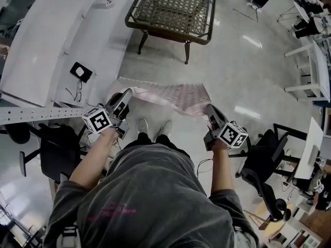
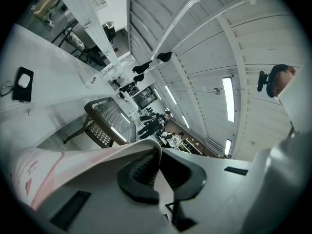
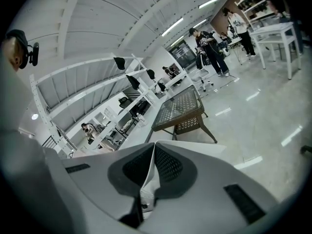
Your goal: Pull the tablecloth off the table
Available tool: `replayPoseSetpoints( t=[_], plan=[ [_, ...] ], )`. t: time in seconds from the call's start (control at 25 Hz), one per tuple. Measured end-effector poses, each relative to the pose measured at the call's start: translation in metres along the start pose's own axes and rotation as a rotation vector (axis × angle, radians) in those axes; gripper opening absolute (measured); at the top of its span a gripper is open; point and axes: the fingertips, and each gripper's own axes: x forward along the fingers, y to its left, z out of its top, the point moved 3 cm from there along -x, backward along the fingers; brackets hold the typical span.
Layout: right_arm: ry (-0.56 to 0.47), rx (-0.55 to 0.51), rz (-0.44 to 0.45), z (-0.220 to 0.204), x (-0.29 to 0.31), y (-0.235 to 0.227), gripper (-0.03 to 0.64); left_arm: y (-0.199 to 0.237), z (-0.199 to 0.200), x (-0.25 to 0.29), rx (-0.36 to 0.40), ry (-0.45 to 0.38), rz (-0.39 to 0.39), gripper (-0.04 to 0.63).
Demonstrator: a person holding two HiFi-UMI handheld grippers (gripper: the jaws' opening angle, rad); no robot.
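**Tablecloth clear of desk, pinched at both ends**

Head view: the tablecloth (image 1: 170,94) is hanging stretched between the two hand-held grippers, just ahead of the person's shoes. The left hand-held gripper (image 1: 125,94) is holding one end and the right hand-held gripper (image 1: 209,110) the other. The wicker-topped desk (image 1: 165,32) is standing well beyond both, its top bare.

Left gripper view: the jaws are pressing together on the cloth's edge, and the cloth (image 2: 73,165) is trailing off to that gripper's left. The desk (image 2: 109,118) is sitting far ahead.

Right gripper view: the jaws are pinching a thin fold of cloth (image 3: 148,179). The desk (image 3: 180,106) is well ahead.

Judgement: the cloth is already lying off the desk, so the pull looks done. Any next move calls for an even grip on both ends so the cloth is not dragging on the floor.
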Motion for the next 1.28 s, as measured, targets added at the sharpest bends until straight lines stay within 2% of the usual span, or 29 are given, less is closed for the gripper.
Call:
replayPoseSetpoints(
  t=[0.88, 1.28],
  plan=[
    [-0.027, -0.012, -0.029, -0.002, 0.022, 0.027, 0.005, 0.02, 0.032, -0.001, 0.001, 0.021, -0.027, 0.002],
    [-0.029, -0.029, -0.033, 0.005, 0.022, 0.035, 0.005, 0.016, 0.04, -0.001, 0.006, 0.014, -0.04, 0.002]
  ],
)
